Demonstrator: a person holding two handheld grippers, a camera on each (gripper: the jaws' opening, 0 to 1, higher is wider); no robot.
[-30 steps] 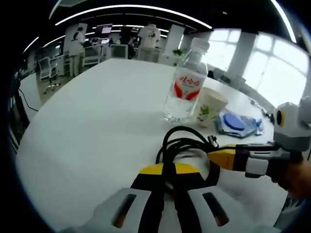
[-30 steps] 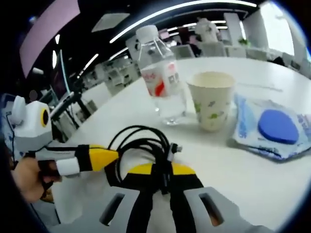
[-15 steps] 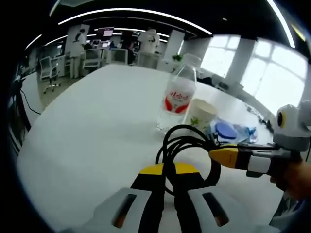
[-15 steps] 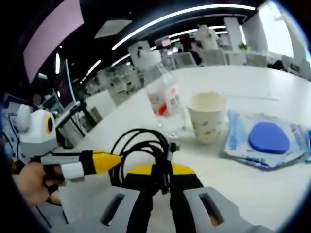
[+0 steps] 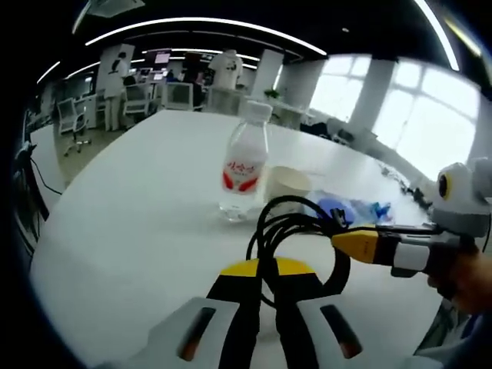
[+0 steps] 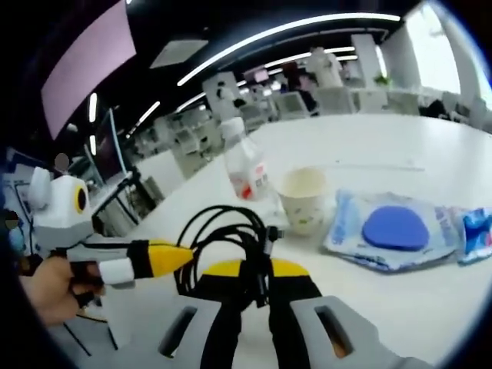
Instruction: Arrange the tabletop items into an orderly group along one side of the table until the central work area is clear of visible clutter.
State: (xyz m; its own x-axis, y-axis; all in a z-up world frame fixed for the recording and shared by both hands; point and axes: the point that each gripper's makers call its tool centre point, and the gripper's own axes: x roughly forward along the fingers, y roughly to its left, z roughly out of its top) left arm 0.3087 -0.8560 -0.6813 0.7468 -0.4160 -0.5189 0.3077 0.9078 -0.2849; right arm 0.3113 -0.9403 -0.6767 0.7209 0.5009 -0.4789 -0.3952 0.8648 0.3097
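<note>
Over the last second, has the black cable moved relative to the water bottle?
Yes. The black cable, gripped by the left claw and right claw, has pulled back from the water bottle, which sits smaller and farther off in both views.

Coiled black cable [image 5: 296, 231] sits between both grippers' jaws, above the white table [image 5: 138, 207]. Beyond it: clear plastic water bottle [image 6: 244, 171], white paper cup [image 6: 302, 198] just beside it, then the blue-and-clear plastic packet [image 6: 392, 234], all on the table.
</note>
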